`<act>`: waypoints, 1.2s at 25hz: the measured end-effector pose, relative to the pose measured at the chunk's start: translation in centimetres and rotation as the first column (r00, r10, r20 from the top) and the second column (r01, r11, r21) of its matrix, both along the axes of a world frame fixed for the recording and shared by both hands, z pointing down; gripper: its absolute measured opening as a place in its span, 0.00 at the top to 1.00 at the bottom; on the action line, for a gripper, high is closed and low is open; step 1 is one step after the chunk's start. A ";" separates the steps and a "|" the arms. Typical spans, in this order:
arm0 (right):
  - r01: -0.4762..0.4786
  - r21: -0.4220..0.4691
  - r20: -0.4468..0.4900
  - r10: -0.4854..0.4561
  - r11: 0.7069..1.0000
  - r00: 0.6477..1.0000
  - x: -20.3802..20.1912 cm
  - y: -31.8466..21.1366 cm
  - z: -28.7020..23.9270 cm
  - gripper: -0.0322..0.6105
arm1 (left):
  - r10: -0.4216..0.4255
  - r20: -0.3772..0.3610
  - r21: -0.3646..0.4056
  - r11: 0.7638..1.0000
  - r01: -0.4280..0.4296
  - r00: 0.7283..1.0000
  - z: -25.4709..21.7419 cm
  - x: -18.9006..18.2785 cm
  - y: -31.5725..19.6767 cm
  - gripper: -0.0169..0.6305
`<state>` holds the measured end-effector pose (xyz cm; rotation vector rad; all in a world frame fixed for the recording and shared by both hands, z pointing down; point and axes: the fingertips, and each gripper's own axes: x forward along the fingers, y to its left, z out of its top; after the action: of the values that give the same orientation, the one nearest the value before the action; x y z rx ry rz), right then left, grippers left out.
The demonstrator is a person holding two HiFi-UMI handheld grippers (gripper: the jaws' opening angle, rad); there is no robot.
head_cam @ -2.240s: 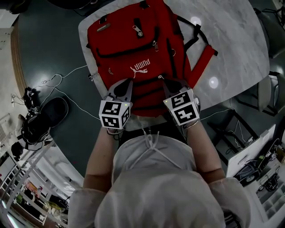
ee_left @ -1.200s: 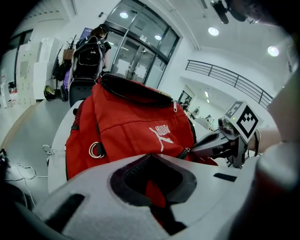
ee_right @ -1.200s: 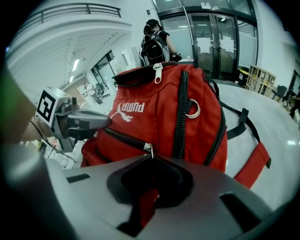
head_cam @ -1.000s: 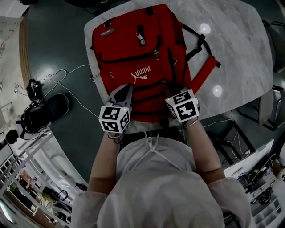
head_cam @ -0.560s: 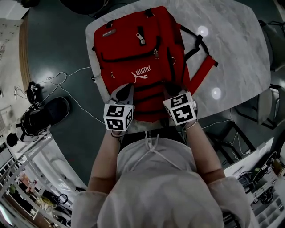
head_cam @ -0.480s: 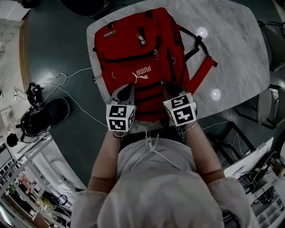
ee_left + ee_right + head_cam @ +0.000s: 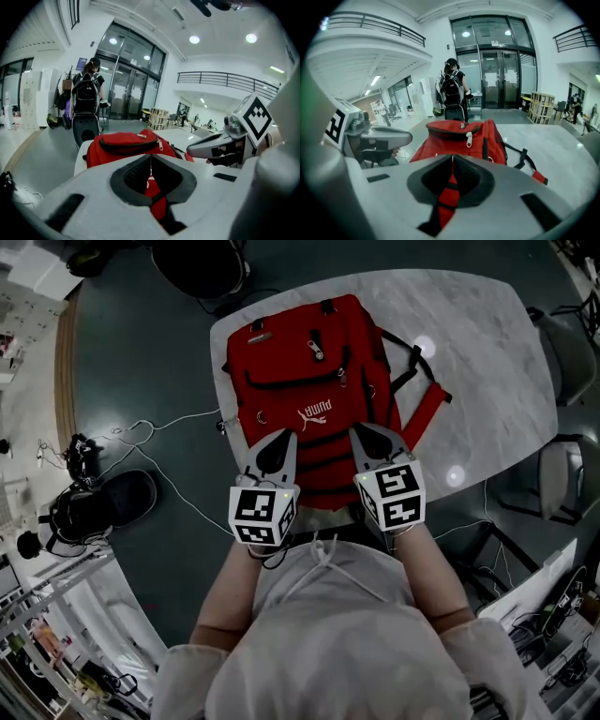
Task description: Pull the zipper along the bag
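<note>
A red backpack [image 7: 305,381] lies flat on a marble table [image 7: 487,352], its black zippers running across the front. A silver zipper pull [image 7: 316,346] rests on the far pocket and also shows as the pull [image 7: 469,138] in the right gripper view. My left gripper [image 7: 292,433] hovers over the bag's near left part, jaws closed tip to tip with nothing between them. My right gripper [image 7: 355,427] hovers over the near right part, also shut and empty. Past each closed tip, left gripper [image 7: 151,154] and right gripper [image 7: 452,157], lies the backpack [image 7: 124,145].
The bag's red strap [image 7: 427,413] trails onto the table at right. A black chair [image 7: 202,263] stands beyond the table's far end, another chair [image 7: 562,470] at right. White cables [image 7: 141,427] and black gear [image 7: 94,512] lie on the floor at left. A person [image 7: 453,93] stands far off.
Both grippers have drawn back and up from the bag's near end, staying shut. The head view has shifted, so the bag and table sit farther off.
</note>
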<state>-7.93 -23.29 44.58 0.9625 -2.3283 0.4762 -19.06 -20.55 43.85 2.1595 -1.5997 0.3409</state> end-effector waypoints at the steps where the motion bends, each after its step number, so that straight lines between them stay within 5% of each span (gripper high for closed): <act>1: 0.003 0.018 0.011 -0.003 1.000 1.000 -0.3 0.1 -0.8 0.90 | 0.003 -0.003 0.030 1.000 -0.003 1.000 -1.3 -0.1 0.0 0.94; 7: 0.031 0.152 0.068 -0.042 0.988 0.997 -2.6 1.4 -6.1 0.91 | 0.024 -0.015 0.203 0.979 -0.021 1.000 -7.8 0.2 0.9 0.94; 15: 0.034 0.332 0.169 -0.094 0.943 0.981 -4.7 2.1 -13.6 0.91 | 0.013 -0.009 0.390 0.921 -0.009 1.000 -16.0 -0.9 1.8 0.94; 30: 0.005 0.436 0.241 -0.122 0.900 0.963 -5.6 2.1 -17.1 0.91 | 0.036 -0.082 0.449 0.894 0.005 0.996 -19.3 -1.8 2.1 0.94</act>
<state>-13.56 -21.14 27.48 1.0673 -2.7704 0.0529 -20.85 -18.40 24.57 2.4803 -1.7415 -0.1403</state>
